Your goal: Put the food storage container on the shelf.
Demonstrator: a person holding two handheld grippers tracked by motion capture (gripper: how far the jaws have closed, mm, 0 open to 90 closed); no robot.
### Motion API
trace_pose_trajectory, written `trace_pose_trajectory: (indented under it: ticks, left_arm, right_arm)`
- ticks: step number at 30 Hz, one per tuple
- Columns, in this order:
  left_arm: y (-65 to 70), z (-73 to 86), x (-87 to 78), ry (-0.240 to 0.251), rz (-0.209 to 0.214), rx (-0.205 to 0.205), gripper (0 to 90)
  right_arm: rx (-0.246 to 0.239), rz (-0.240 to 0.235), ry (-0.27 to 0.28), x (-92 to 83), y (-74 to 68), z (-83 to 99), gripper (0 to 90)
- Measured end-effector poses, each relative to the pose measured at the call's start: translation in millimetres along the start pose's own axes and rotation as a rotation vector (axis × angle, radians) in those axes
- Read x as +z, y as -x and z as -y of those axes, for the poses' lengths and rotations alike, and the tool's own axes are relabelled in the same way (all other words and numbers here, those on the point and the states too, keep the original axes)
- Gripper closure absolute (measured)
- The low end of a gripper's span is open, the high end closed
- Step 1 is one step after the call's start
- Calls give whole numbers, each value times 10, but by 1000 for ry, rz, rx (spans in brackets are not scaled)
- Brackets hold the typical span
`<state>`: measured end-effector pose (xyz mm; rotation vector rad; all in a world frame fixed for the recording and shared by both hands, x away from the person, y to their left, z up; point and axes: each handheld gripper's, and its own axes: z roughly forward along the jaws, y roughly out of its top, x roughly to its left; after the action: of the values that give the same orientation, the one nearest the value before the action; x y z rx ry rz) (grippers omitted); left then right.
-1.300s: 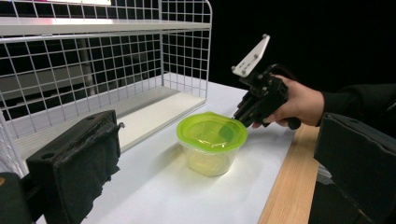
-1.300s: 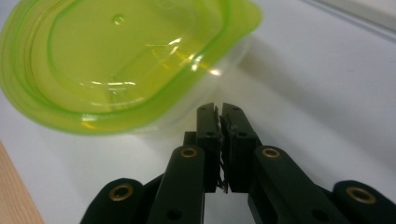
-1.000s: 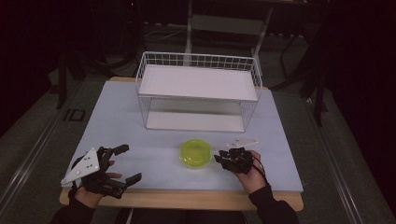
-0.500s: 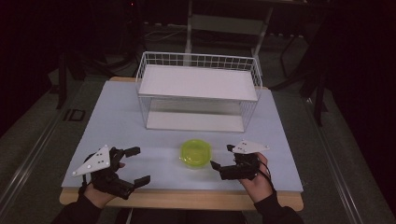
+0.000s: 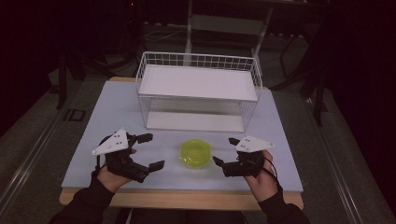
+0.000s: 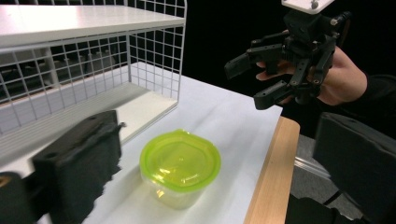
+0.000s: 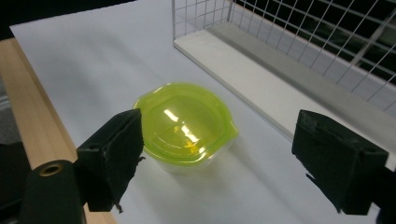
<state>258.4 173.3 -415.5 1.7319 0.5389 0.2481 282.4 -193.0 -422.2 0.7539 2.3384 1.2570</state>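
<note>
Since the earlier frames both hands have lifted and closed in on the tub [image 5: 195,153], and in the high view the left gripper [image 5: 152,150] and right gripper [image 5: 225,151] flank it on the table [image 5: 116,112] in front of the wire rack [image 5: 198,88], jaws spread and empty, the right gripper's having just been opening. Left gripper view: the tub [image 6: 180,165] stands upright, green lid on top, round with no long axis, apart from the pad [image 6: 79,158]; the right gripper [image 6: 254,79] hovers beyond, likely readying a grasp. Right gripper view: the tub [image 7: 186,125], its small lip toward the rack, lies between wide pads [image 7: 114,149] that do not touch it.
</note>
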Motion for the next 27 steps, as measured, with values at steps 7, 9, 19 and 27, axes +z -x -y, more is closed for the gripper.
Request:
trace_pose_trajectory:
  ticks: [7,9,19,27]
  left_arm:
    - [-110,-102,180,-39,-29,-31,68]
    - [-134,-102,227,-53,-44,-36,68]
    - [-318,71,570,-209,-96,-198,141]
    - [-389,298,828,-315,-111,-353,226]
  right_arm:
    - [135,-43,-10,55,124,-51,125]
    - [172,-42,-15,99,172,-50,122]
    - [341,-53,-96,412,328,40,212]
    - [413,-73,-180,644,313,144,401]
